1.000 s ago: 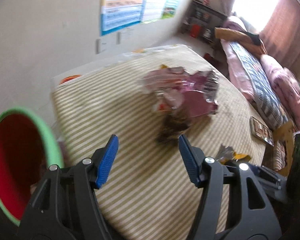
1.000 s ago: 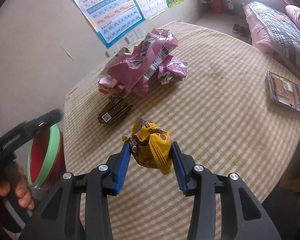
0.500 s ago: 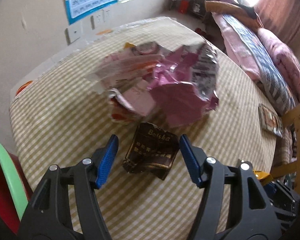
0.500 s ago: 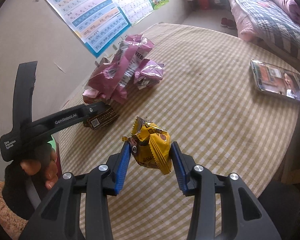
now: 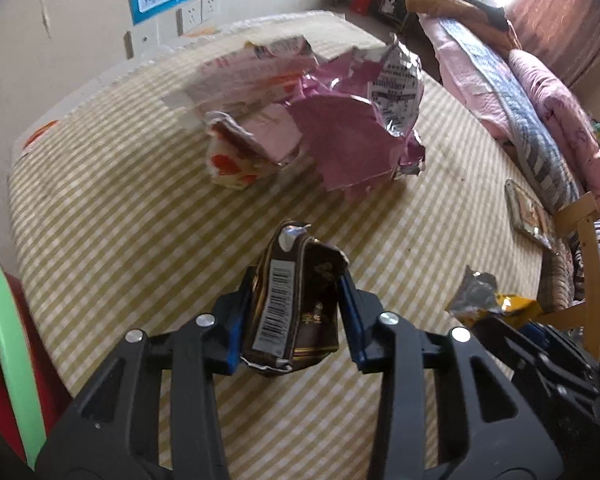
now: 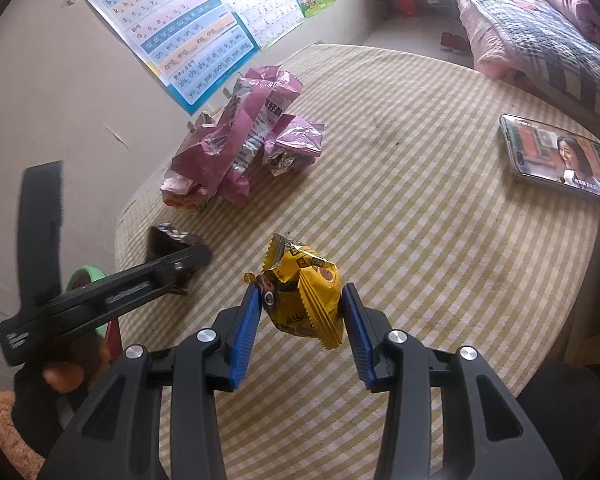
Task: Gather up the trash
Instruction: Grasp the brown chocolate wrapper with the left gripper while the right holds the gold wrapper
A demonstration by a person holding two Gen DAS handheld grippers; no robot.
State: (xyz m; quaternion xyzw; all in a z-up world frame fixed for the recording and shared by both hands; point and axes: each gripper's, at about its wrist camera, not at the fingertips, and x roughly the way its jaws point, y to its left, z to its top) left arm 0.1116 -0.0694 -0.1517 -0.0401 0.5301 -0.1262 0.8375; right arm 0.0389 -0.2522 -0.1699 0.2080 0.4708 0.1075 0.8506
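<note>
A dark brown snack wrapper point(image 5: 296, 308) stands crumpled between the blue pads of my left gripper point(image 5: 298, 280). The jaws are closing and the pads press its sides. From the right wrist view the same wrapper point(image 6: 168, 238) pokes out past the left gripper point(image 6: 188, 260) near the table's left edge. My right gripper point(image 6: 300, 290) is shut on a yellow snack wrapper point(image 6: 312, 280), held above the checked tablecloth point(image 6: 420, 240). A pile of torn pink wrappers point(image 5: 340, 128) lies further back on the table. A red bin with a green rim point(image 5: 0, 320) stands off the left edge.
A phone point(image 6: 556, 156) with a lit screen lies at the table's right side. A bed with pink bedding point(image 5: 520, 80) and a wooden chair point(image 5: 588, 240) stand to the right. The wall with posters point(image 6: 188, 36) runs close behind the table.
The left gripper came down and forward over the brown wrapper, then its jaws narrowed onto it and folded it upright. The right gripper kept the yellow wrapper and barely moved.
</note>
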